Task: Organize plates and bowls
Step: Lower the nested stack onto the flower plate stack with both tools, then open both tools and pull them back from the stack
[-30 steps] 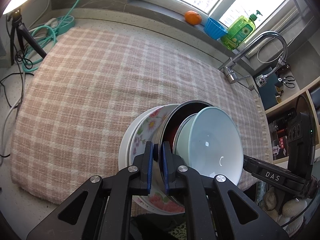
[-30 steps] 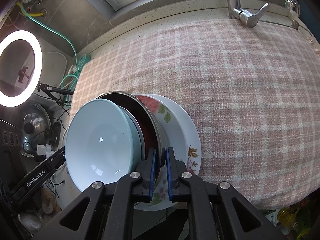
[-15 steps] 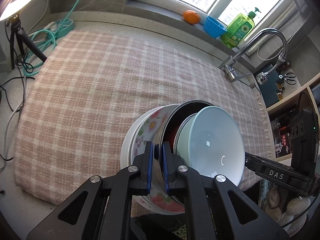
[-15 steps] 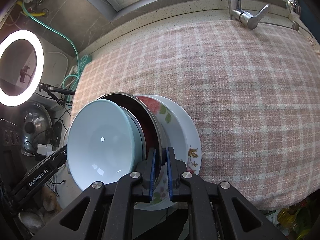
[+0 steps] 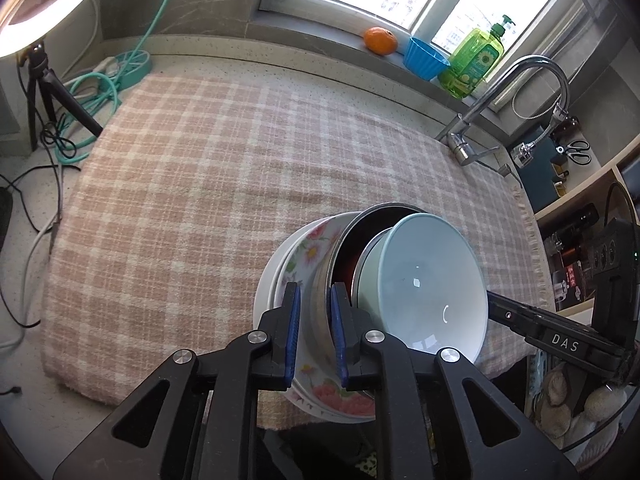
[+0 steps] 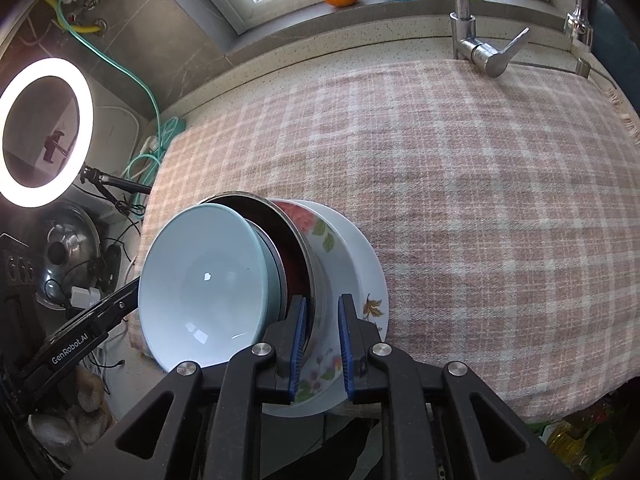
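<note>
Starting at the left, your left gripper (image 5: 314, 330) straddles the rim of the steel bowl (image 5: 320, 292); its jaws are opening, and the blue pads (image 5: 294, 320) stand just clear of the metal on both sides. That bowl nests in the floral plate (image 5: 310, 240), which lies on a white plate (image 5: 262, 300), all at the near edge of the checked cloth (image 5: 200, 200). A pale blue bowl (image 5: 428, 280) sits tilted inside the steel one. To the right, your right gripper (image 6: 322, 344) brackets the same steel rim (image 6: 318, 296); its jaws are opening too, with the rim between them and no firm hold apparent.
</note>
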